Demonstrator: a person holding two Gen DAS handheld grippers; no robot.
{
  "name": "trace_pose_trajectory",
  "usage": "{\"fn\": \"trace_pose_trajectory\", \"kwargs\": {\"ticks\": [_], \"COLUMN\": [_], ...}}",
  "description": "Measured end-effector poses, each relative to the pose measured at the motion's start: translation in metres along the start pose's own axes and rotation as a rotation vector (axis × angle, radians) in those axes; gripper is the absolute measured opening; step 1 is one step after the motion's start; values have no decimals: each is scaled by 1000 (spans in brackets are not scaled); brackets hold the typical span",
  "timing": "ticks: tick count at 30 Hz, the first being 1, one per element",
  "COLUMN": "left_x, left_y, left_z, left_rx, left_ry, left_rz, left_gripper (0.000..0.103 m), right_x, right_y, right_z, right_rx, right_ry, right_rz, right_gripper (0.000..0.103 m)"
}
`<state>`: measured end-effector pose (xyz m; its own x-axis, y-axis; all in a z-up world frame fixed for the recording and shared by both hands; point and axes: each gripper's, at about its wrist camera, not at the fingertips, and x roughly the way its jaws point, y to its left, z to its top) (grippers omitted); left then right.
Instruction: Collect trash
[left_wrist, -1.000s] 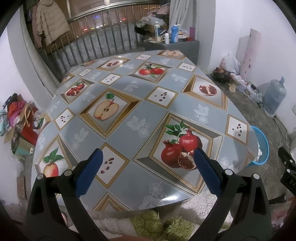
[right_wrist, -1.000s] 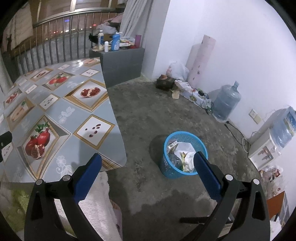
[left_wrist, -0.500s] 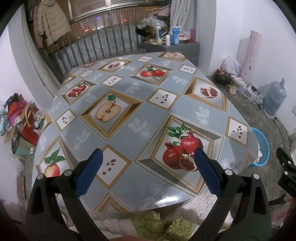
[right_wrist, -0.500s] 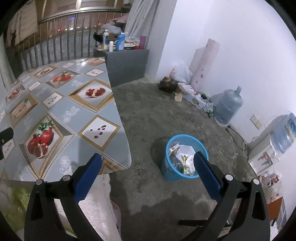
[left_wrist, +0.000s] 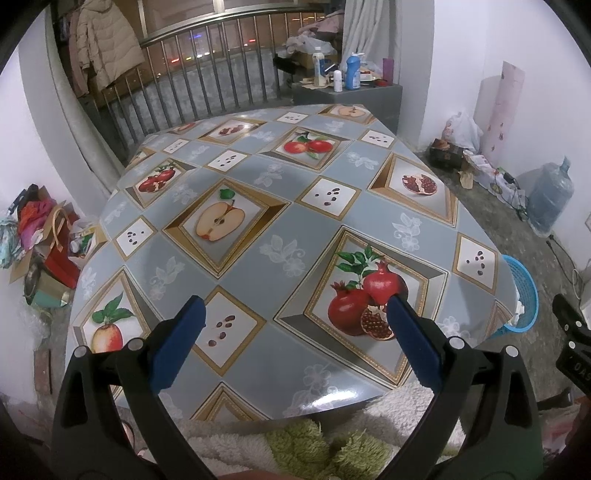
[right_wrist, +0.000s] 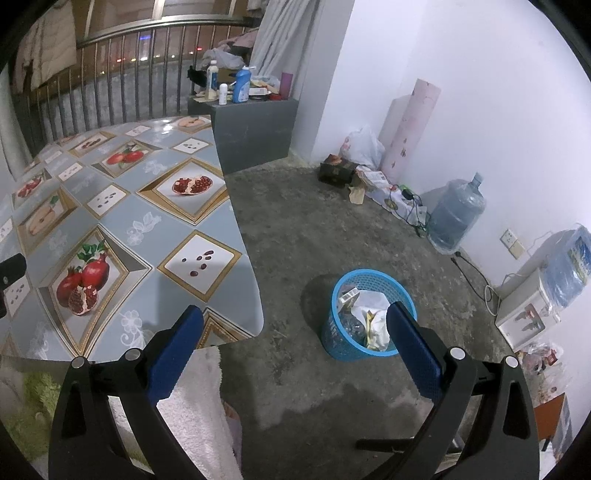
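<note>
A blue plastic basket stands on the concrete floor right of the table, holding crumpled paper, wrappers and a plastic bottle. Its rim shows past the table's right edge in the left wrist view. My right gripper hangs open over the floor between table and basket, nothing between its blue pads. My left gripper is open and empty above the near edge of the fruit-print table. No loose trash lies on the tabletop.
A grey cabinet with bottles stands behind the table. Along the right wall are a white bag, a box, papers, cables, a water jug and a dispenser. Bags and boxes pile up left of the table. A fluffy sleeve lies below.
Both views have pulled back and risen slightly, so more of the table and floor shows. Both grippers stay open and empty.
</note>
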<state>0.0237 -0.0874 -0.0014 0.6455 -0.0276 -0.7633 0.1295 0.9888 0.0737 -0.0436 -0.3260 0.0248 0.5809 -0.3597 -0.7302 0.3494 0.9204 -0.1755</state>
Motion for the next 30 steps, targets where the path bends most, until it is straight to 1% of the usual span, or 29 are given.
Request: {"fn": "trace_pose_trajectory", "kwargs": {"ticks": [30], "left_x": [-1], "left_y": [1], "left_z": [-1], "left_rx": [-4], "left_ry": [-3], "left_rz": [3], "left_gripper": [94], "right_x": [-1], "right_y": [0], "right_z": [1], "right_rx": [1], "right_ry": [-4], "right_rz": [2], "right_gripper": [96]}}
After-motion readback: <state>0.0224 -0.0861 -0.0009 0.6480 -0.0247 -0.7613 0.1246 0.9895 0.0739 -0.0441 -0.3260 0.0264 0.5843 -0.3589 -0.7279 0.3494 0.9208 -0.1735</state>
